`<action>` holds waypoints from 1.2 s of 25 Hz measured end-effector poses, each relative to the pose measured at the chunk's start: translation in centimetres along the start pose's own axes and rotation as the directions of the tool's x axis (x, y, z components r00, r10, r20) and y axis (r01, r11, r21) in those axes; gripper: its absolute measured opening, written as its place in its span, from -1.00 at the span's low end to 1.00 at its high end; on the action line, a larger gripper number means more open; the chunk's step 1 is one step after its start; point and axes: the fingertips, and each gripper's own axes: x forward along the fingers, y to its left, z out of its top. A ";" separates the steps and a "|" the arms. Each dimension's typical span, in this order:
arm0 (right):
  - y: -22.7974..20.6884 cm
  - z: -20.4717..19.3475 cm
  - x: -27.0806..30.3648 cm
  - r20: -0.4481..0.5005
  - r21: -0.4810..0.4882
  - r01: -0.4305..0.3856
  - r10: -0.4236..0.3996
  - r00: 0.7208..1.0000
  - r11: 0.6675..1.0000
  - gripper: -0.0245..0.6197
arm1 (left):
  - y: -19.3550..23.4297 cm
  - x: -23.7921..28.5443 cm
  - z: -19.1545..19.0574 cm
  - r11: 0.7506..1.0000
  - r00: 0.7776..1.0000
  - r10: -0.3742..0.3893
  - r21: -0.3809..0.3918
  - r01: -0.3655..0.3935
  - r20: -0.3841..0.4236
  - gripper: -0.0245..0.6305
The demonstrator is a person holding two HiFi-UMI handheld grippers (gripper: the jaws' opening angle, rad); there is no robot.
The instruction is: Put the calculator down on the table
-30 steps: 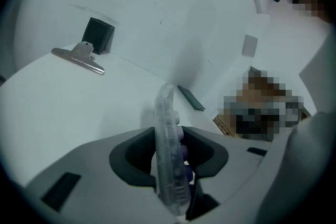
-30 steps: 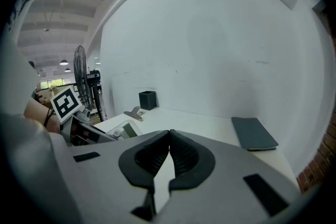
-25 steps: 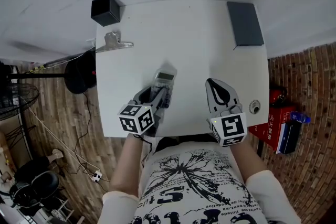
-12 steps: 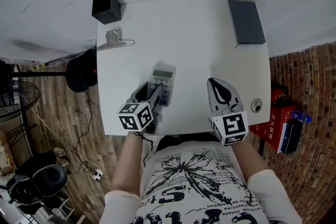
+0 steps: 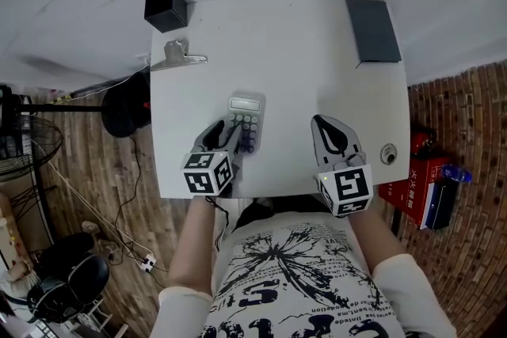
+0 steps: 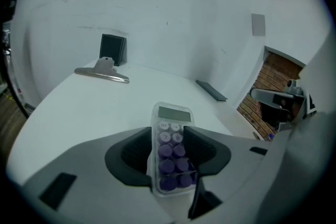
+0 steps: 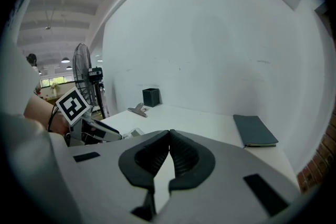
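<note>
A pale calculator (image 5: pixel 245 121) with purple keys lies flat on the white table (image 5: pixel 301 51), near its front edge. My left gripper (image 5: pixel 224 138) sits just behind it, and the jaws flank the calculator's (image 6: pixel 172 149) lower half. In the left gripper view the left gripper (image 6: pixel 170 147) has its jaws closing slightly, with the calculator between them and the pads not visibly pressing on it. My right gripper (image 5: pixel 323 125) hovers over the table's front right, apart from the calculator. Its jaws meet at the tips in the right gripper view (image 7: pixel 169 136), with nothing between them.
A black box (image 5: pixel 166 8) stands at the back left corner, with a metal binder clip (image 5: pixel 176 58) in front of it. A dark notebook (image 5: pixel 373 29) lies at the back right. A small round fitting (image 5: pixel 387 157) sits by the right edge. A red box (image 5: pixel 416 186) stands on the floor.
The calculator was lifted and tilted in the left gripper's jaws; now it lies flat on the table. The left jaws have spread wider. The right gripper has stayed still.
</note>
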 end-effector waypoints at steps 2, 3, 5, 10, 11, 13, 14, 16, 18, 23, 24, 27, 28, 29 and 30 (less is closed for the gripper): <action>0.4 0.1 -0.5 0.008 -0.004 0.003 -0.003 1.000 1.000 -0.88 | -0.1 -0.9 0.5 1.000 1.000 0.000 0.003 0.000 0.028 -0.35; 0.6 0.2 -0.8 0.012 -0.004 0.005 -0.005 1.000 1.000 -0.88 | -0.2 -1.5 0.8 1.000 0.999 0.002 0.006 -0.002 0.041 -0.37; 1.1 0.3 -1.4 0.019 -0.005 0.011 -0.011 1.000 1.000 -0.88 | -0.3 -2.6 1.3 1.000 0.998 0.003 0.016 -0.004 0.064 -0.40; 2.2 1.4 -3.5 0.058 -0.009 0.024 -0.023 0.998 1.000 -0.88 | -2.6 -6.9 4.5 0.997 0.986 -0.026 0.076 0.013 0.164 -0.48; 2.4 1.7 -4.0 0.068 -0.008 0.025 -0.024 0.997 1.000 -0.88 | -3.3 -8.0 5.3 0.994 0.982 -0.035 0.104 0.016 0.188 -0.52; 2.9 2.1 -5.1 0.087 -0.005 0.031 -0.030 0.996 1.000 -0.88 | -4.9 -10.3 6.6 0.986 0.971 -0.053 0.165 0.015 0.231 -0.61; 3.1 2.4 -5.6 0.097 -0.003 0.035 -0.035 0.995 0.999 -0.88 | -5.6 -11.4 7.1 0.981 0.966 -0.062 0.193 0.012 0.250 -0.66; 3.6 2.9 -6.8 0.120 0.000 0.042 -0.042 0.992 0.999 -0.88 | -6.9 -13.4 7.9 0.971 0.955 -0.078 0.239 0.008 0.287 -0.75; 4.2 3.3 -7.9 0.143 -0.003 0.046 -0.045 0.989 0.999 -0.88 | -7.7 -15.3 8.4 0.964 0.943 -0.093 0.268 0.005 0.319 -0.81; 5.6 4.2 -10.2 0.176 -0.032 0.058 -0.052 0.983 0.998 -0.88 | -9.3 -18.9 8.5 0.949 0.918 -0.152 0.315 0.032 0.365 -0.87; 5.8 4.4 -10.7 0.183 -0.033 0.063 -0.056 0.981 0.997 -0.88 | -9.7 -19.6 8.5 0.944 0.914 -0.169 0.328 0.042 0.369 -0.88; 6.2 5.0 -12.0 0.210 -0.025 0.071 -0.065 0.976 0.997 -0.88 | -10.9 -21.4 8.2 0.927 0.903 -0.205 0.370 0.056 0.377 -0.88; 6.4 5.1 -12.4 0.218 -0.027 0.071 -0.063 0.974 0.997 -0.88 | -11.1 -21.9 8.1 0.923 0.901 -0.211 0.381 0.055 0.378 -0.88; 6.6 5.3 -12.7 0.224 -0.035 0.070 -0.061 0.973 0.997 -0.88 | -11.3 -22.2 7.9 0.920 0.901 -0.211 0.389 0.052 0.378 -0.88; 6.9 5.5 -13.0 0.229 -0.046 0.069 -0.057 0.972 0.997 -0.88 | -11.3 -22.5 7.8 0.918 0.902 -0.209 0.394 0.049 0.377 -0.88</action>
